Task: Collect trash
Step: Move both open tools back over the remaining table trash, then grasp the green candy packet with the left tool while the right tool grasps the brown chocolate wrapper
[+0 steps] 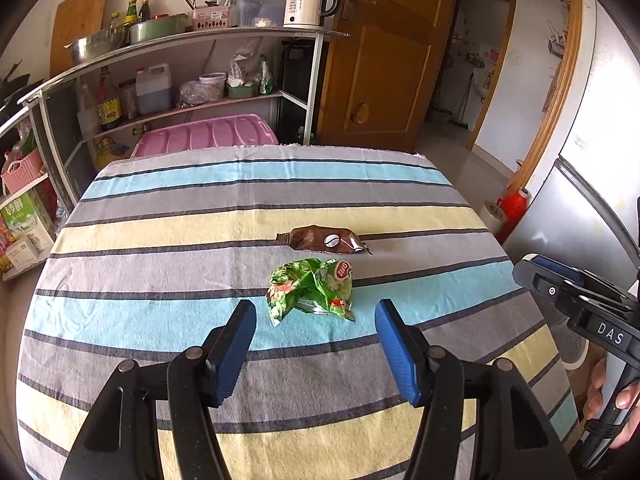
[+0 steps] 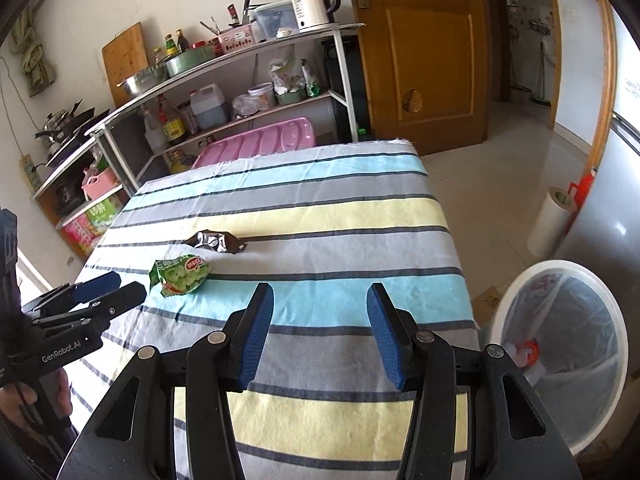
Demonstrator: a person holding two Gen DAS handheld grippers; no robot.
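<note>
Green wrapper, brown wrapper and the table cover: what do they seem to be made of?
Green wrapper: thin plastic film, glossy, judging by its sharp crumples and printed face. Brown wrapper: probably foil-lined plastic; it shows bright metallic glints in the right wrist view. Table cover: woven cloth, matte, with a frayed far edge and soft striped weave.

"DAS" on black right gripper body (image 1: 576,300), "GenRobot.AI" on black left gripper body (image 2: 92,296), "55" on white electric kettle w/ black handle (image 1: 306,2), other labels unreadable
</note>
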